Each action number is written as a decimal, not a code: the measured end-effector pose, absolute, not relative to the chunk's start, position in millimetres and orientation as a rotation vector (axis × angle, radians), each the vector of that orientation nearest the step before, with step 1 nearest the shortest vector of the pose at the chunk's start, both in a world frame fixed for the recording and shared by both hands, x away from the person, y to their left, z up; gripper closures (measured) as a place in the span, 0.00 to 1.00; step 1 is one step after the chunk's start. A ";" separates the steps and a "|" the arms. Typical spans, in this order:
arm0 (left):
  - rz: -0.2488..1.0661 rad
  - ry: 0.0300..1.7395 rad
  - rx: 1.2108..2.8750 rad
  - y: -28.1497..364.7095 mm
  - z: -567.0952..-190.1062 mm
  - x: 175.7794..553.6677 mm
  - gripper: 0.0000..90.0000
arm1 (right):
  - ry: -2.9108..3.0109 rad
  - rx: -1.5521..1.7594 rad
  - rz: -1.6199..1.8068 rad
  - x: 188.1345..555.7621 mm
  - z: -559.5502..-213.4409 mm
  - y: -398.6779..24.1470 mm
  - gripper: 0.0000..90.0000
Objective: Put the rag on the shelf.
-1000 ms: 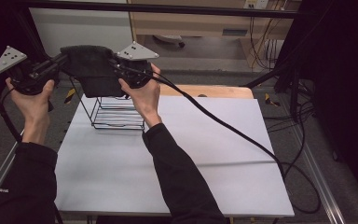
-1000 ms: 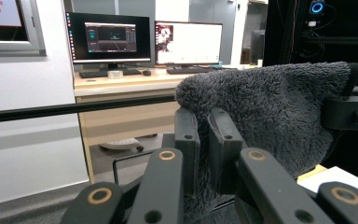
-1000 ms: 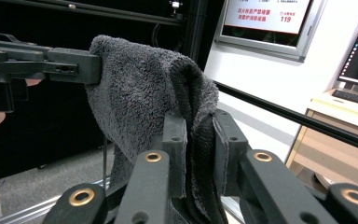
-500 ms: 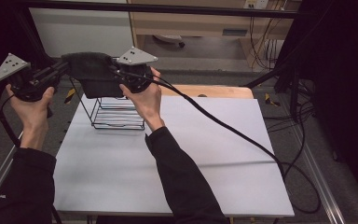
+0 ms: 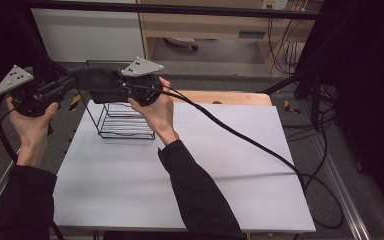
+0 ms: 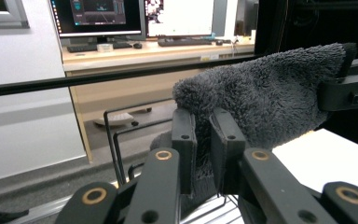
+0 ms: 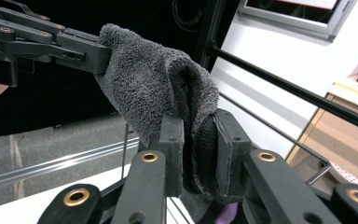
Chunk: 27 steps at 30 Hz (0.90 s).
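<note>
The dark grey towel (image 5: 100, 86) hangs in the air, stretched between the 2 grippers, directly above the black wire rack (image 5: 125, 119) that stands on the white table (image 5: 205, 170). In the left gripper view the towel (image 6: 261, 93) bunches thickly ahead of the jaws, and in the right gripper view the towel (image 7: 158, 88) folds over into a soft ridge.

The left gripper (image 5: 69, 84) is clamped on 1 end of the cloth: its pads (image 6: 185, 140) pinch a fold of fabric with barely a gap. The right gripper (image 5: 120, 86) is clamped on the other end, its pads (image 7: 230, 154) squeezing a doubled layer.

Judging by how things lie, the pick-up and the lift are done, and the cloth is carried to the rack. What is left, as it seems, is to lower the towel onto or over the rack's top wires, spread it and let go. The towel is not yet touching the rack.

The left hand (image 5: 32, 122) is raised at the table's left edge, forearm upright, its gripper pointing level toward the other. The right hand (image 5: 157, 110) is raised just beside the rack, wrist bent, its gripper pointing back at the left one, so the 2 face each other closely across the towel. A black cable (image 5: 260, 145) trails from the right gripper across the table.
</note>
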<state>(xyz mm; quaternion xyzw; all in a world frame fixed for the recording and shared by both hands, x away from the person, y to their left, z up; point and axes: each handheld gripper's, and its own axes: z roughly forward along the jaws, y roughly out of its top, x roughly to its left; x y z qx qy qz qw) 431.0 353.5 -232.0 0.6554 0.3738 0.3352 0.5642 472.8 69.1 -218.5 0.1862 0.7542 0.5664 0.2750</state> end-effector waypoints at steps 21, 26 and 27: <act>0.730 0.953 1.690 354.4 -258.3 415.5 0.82 | 2.157 0.564 1.397 457.1 -229.1 70.1 0.69; 0.725 0.967 1.720 353.0 -266.3 415.0 0.82 | 2.164 0.584 1.407 455.9 -238.2 65.5 0.67; 0.725 0.971 1.726 352.6 -268.3 414.9 0.81 | 2.163 0.584 1.407 454.9 -240.2 65.7 0.66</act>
